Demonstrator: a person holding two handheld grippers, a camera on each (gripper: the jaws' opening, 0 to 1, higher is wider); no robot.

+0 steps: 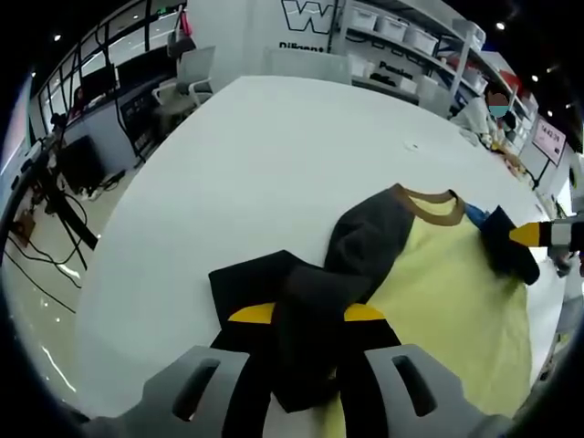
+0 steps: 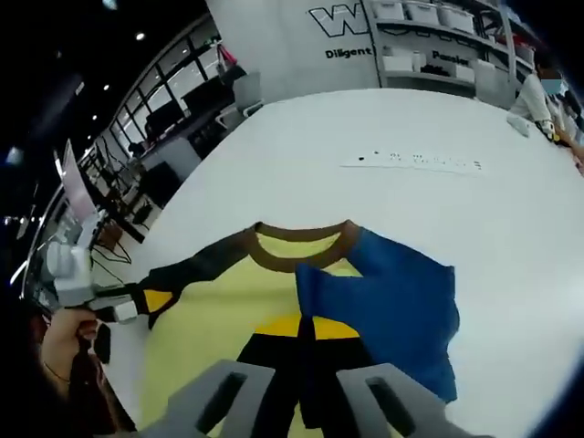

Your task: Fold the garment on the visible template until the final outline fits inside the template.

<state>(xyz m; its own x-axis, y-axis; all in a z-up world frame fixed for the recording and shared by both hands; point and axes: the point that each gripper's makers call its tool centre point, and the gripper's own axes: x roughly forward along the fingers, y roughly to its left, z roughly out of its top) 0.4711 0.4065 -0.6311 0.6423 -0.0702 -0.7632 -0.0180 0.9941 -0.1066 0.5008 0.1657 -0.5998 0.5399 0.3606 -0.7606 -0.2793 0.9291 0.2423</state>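
Left gripper view: the left gripper (image 1: pixel 308 339) has its jaws pinched on the dark grey sleeve (image 1: pixel 360 246) of the garment (image 1: pixel 447 301), a yellow shirt with a brown collar (image 1: pixel 436 206) lying on the white table (image 1: pixel 265 173). The sleeve cloth bunches between the jaws. The right gripper (image 1: pixel 534 235) enters from the right, touching the far sleeve. Shelves with bins (image 1: pixel 411 36) stand behind; what the bins hold cannot be told.

Right gripper view: the right gripper (image 2: pixel 299 358) has its jaws closed on the blue sleeve (image 2: pixel 397 306), which is folded over the yellow body. The left gripper (image 2: pixel 137 303) grips the dark sleeve at left, held by a hand (image 2: pixel 68 342). A white power strip (image 2: pixel 415 162) lies well beyond the collar.
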